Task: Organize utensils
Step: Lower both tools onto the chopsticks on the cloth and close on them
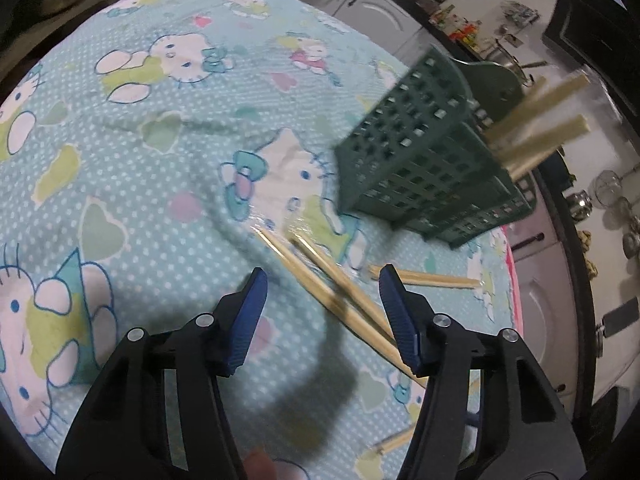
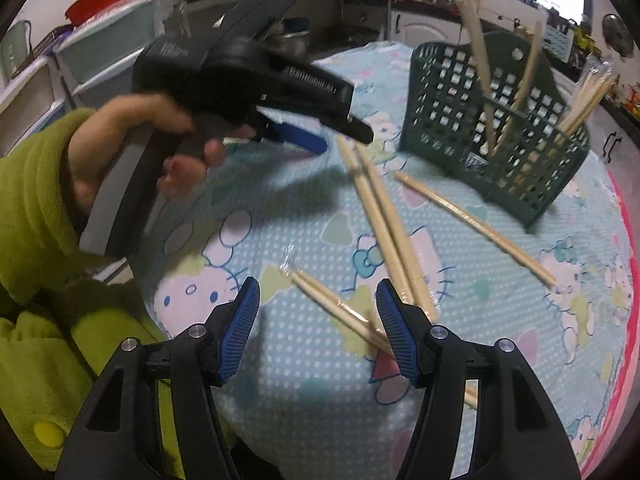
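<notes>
A green perforated utensil basket (image 2: 496, 128) stands on the Hello Kitty cloth with several wrapped chopstick pairs upright in it; it also shows in the left wrist view (image 1: 428, 164). Wrapped chopstick pairs lie loose on the cloth: one long pair (image 2: 384, 216) in the middle, one (image 2: 476, 226) nearer the basket, one (image 2: 340, 308) by my right gripper. My right gripper (image 2: 318, 292) is open and empty just above that near pair. My left gripper (image 1: 323, 280) is open and empty over the middle pair (image 1: 332, 284); it appears in the right wrist view (image 2: 320, 136) held by a hand.
The table cloth (image 1: 160, 140) covers a round table with a pink edge (image 2: 628, 320). Kitchen counters with jars and pots (image 1: 460, 20) stand behind. Plastic drawers (image 2: 92, 60) stand at the left. My green sleeve (image 2: 36, 208) is close by.
</notes>
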Available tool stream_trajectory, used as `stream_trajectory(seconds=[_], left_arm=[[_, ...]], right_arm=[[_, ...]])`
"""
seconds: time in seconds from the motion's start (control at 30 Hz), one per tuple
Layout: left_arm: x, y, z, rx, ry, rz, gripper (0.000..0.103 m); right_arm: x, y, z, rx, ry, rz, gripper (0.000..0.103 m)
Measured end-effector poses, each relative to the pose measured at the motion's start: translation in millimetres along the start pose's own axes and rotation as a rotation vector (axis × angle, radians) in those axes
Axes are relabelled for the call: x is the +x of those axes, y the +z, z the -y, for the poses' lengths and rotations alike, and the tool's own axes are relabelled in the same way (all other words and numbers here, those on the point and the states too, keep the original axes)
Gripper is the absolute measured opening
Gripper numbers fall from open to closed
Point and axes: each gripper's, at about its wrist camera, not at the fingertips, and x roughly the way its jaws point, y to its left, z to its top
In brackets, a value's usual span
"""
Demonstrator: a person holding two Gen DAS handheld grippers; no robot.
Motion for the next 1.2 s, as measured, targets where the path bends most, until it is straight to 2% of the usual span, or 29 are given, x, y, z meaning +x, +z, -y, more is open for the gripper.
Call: stream_trajectory(seconds=[0.1,0.43,0.73,1.2], left_arm=[[2.6,3.8,-9.4,-0.03,-0.004,-0.003,0.044],[7.7,16.7,-32.3,-0.125,-0.048,-0.006,0.032],[10.0,20.2,-41.5,-0.157,-0.051,-0.001,0.02],[18.5,35.9,-33.2,-0.13,0.017,-0.021,0.019]], right_arm=[[7.9,-1.9,-0.8,-0.006,0.003,-0.024,0.058],[32.0,5.5,-2.1,-0.037,-0.019,-0.068,0.056],[47.8,11.2,-4.5,-0.041,-0.024,-0.081,0.056],[58.7,19.8,-14.0,-0.092,-0.035,-0.11,0.055]])
